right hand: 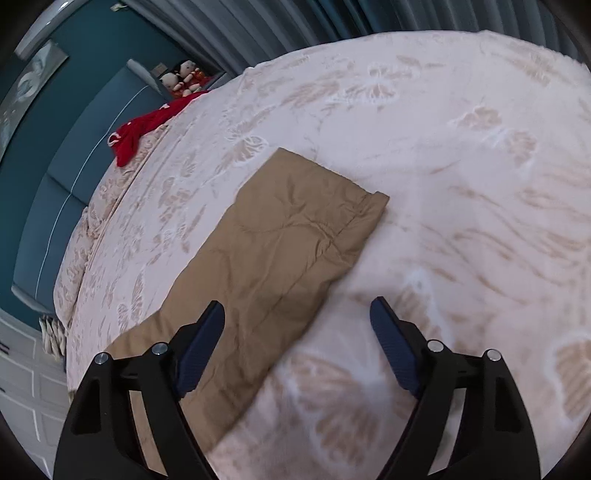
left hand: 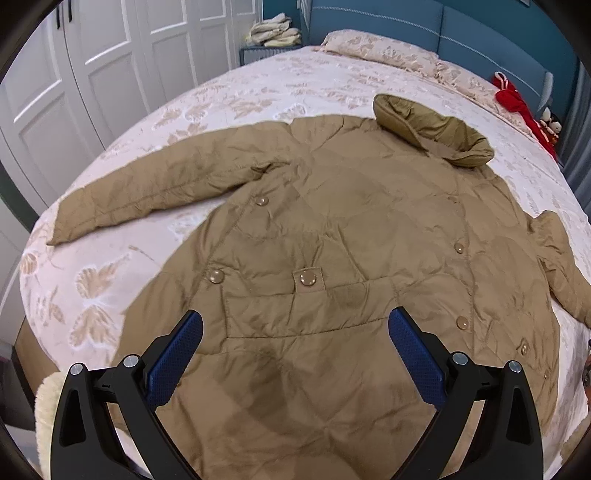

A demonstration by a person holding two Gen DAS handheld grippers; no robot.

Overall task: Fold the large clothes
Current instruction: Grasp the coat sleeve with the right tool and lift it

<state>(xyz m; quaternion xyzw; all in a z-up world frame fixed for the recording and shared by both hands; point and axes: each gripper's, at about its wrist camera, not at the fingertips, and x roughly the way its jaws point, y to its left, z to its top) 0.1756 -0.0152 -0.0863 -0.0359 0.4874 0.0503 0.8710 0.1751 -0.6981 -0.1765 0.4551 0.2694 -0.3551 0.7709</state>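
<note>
I see a tan quilted coat (left hand: pixel 332 229) spread flat, front side up, across a bed (left hand: pixel 229 92) covered in a pale pink spread with a raised leaf and butterfly pattern. The coat's fabric is thin, puffy and finely creased, stitched into broad panels, and its padded hood (left hand: pixel 436 129) lies bunched in a curved roll at the collar end, toward the pillow (left hand: pixel 384 48). I count nine round glossy snap buttons (left hand: pixel 216 276) on the front in the left wrist view, one of them on a small square tab. Both sleeves show there: one sleeve (left hand: pixel 147 192) stretches straight out to the side, the other bends down along the coat's far edge. My left tool (left hand: pixel 295 350) hangs over the lower front of the coat with its two blue textured pads (left hand: pixel 177 358) spread wide apart, gripping nothing. My right tool (right hand: pixel 297 341) is likewise spread wide and empty, with one pad above the sleeve and the other above bare bedspread. The right wrist view shows only that one flat sleeve (right hand: pixel 280 243), ending in a straight stitched cuff, but no buttons or hood. It also shows two small dolls (right hand: pixel 181 77) beside a crumpled red garment (right hand: pixel 140 129) at the blue padded headboard (right hand: pixel 74 155), and grey curtains. Only the left wrist view shows the white panelled wardrobe doors (left hand: pixel 103 66) and a stack of pale folded cloth (left hand: pixel 275 29) on a bedside stand.
</note>
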